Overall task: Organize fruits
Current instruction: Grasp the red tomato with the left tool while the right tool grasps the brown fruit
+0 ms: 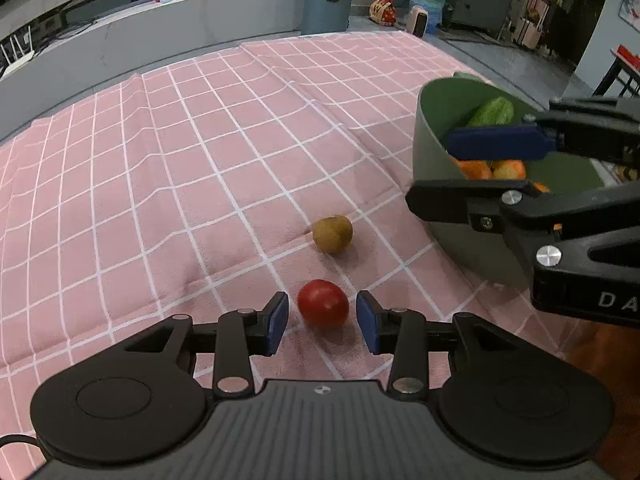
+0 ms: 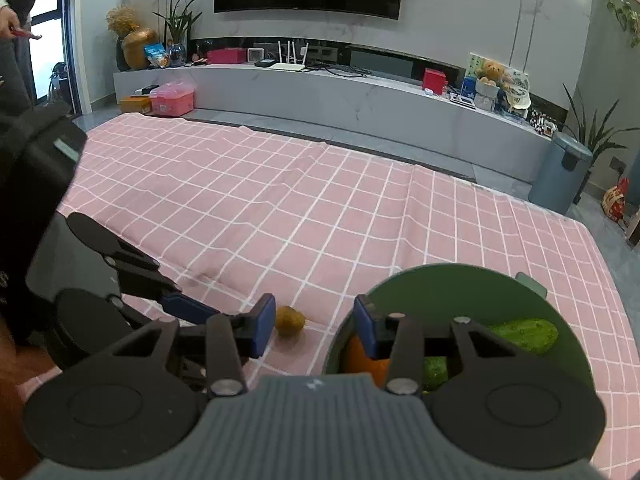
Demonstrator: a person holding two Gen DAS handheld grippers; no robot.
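**Sam:** Tomato (image 1: 323, 303) first. It sits low in the middle of the left view, on the pink checked cloth (image 1: 200, 160), right between the two blue pads of your left gripper (image 1: 322, 322). The pads are spread wide and touch nothing.

**Mia:** What could go wrong?

**Sam:** It is round and smooth. If you close off-center, I think it may roll away toward the kiwi (image 1: 332, 234) just behind it. Squeeze too hard and it could squish.

**Mia:** And your other hand?

**Sam:** Your right gripper (image 2: 315, 326) is wide and empty too, over the near edge of the green bowl (image 1: 430, 136) at the right. Your left gripper could bump it when you carry the tomato over.
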